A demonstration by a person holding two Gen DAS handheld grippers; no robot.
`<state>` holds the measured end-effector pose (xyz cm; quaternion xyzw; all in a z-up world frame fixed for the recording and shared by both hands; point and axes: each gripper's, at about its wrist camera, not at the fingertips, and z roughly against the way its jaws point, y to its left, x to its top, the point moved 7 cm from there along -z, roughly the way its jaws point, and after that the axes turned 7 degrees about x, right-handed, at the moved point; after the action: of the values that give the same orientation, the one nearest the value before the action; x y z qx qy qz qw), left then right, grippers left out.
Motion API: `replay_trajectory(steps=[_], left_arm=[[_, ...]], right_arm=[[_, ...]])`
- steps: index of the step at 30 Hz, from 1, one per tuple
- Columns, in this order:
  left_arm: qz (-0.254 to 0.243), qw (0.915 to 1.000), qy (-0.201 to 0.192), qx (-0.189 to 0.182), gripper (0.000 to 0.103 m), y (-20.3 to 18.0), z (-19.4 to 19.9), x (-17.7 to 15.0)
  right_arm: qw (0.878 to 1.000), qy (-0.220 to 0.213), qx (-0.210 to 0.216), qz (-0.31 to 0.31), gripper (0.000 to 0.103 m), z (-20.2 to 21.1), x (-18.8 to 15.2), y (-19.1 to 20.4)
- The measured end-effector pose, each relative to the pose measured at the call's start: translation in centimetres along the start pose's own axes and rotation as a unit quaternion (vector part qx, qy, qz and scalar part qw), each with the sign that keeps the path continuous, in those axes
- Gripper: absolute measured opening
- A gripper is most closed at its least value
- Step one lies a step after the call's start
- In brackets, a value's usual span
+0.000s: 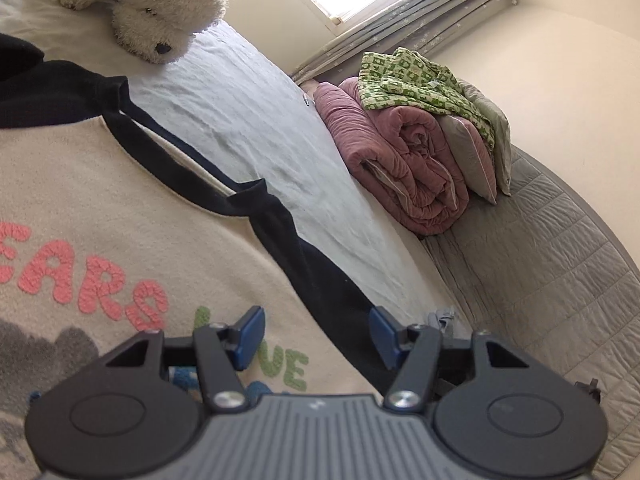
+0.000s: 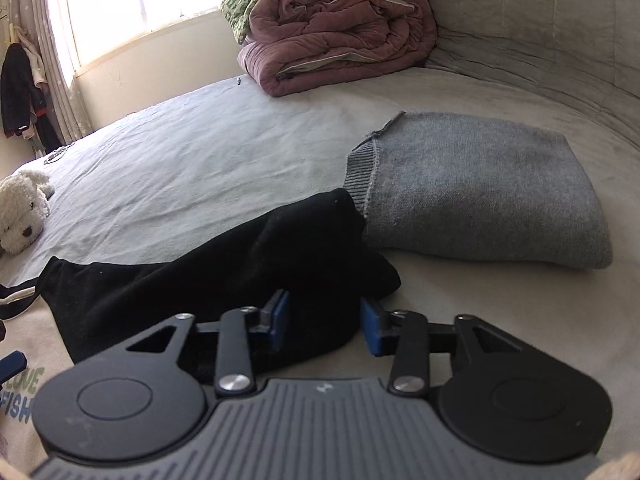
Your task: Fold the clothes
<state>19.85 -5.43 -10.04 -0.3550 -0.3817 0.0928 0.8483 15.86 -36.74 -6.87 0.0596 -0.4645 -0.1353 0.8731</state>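
Observation:
A cream sweatshirt [image 1: 120,200] with black sleeves, pink letters and green letters lies spread on the bed. My left gripper [image 1: 318,336] hovers open over its front, blue pads wide apart, with the cloth below them and nothing pinched. One black sleeve [image 2: 240,272] stretches out across the sheet in the right wrist view. My right gripper [image 2: 325,324] has its blue pads on either side of the sleeve's end, and the bunched black cloth fills the gap between them. The sweatshirt's cream edge with green lettering [image 2: 20,384] shows at the lower left of that view.
A folded grey sweater [image 2: 480,192] lies just past the sleeve's end. A rolled pink quilt [image 2: 340,28] with green patterned cloth [image 1: 420,80] sits at the far side. A white plush dog [image 1: 152,12] rests on the pale sheet [image 2: 180,152]. Dark clothes [image 2: 18,88] hang by the curtain.

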Motion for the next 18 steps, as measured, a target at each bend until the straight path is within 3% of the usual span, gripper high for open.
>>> replay_trajectory(steps=[3, 10, 18], left_arm=[[-0.005, 1.0000, 0.001, 0.000, 0.061, 0.1, -0.1, 0.0], [0.018, 0.9997, 0.002, -0.016, 0.062, 0.7, 0.0, 0.2], [0.067, 0.9968, -0.026, -0.034, 0.051, 1.8, 1.0, 1.1]], right_arm=[[1.000, -0.014, 0.016, 0.008, 0.012, 0.5, 0.6, 1.2], [0.990, -0.042, 0.124, 0.048, 0.011, 3.3, 2.3, 8.8], [0.965, 0.023, 0.224, 0.135, 0.010, 1.7, -2.1, 18.1]])
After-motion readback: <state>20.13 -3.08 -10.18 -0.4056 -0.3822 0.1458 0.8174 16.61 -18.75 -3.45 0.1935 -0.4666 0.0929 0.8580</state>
